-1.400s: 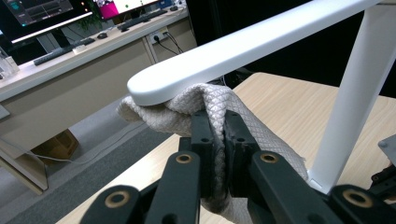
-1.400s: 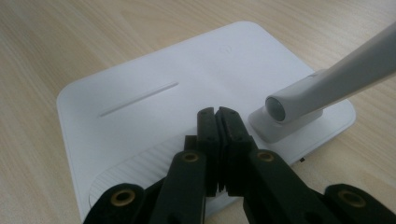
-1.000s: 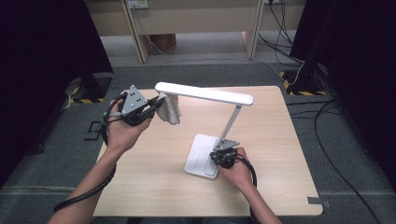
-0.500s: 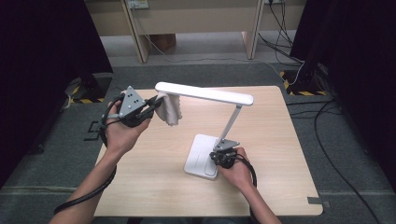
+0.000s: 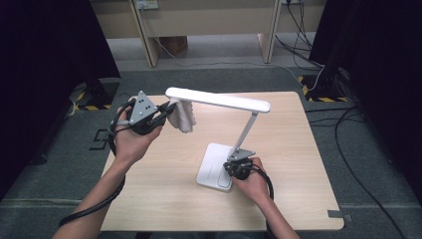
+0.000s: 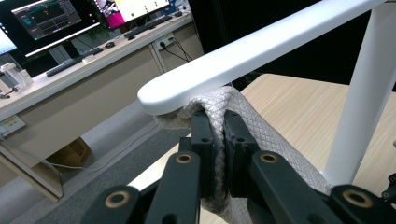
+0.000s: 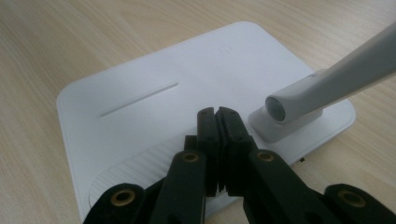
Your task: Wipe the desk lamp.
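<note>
Cloth [image 5: 182, 115] pinched in left gripper [image 5: 166, 110], against lamp head [image 5: 217, 99] end.
Head's long axis runs toward 3 o'clock; right gripper [image 5: 230, 167], jaws together and empty, presses on lamp base [image 5: 211, 167].

- No lettering, brand, number or sign can be read anywhere.
- The monitors [image 6: 60, 21] at the upper left of the left gripper view are too blurred to read.
</note>
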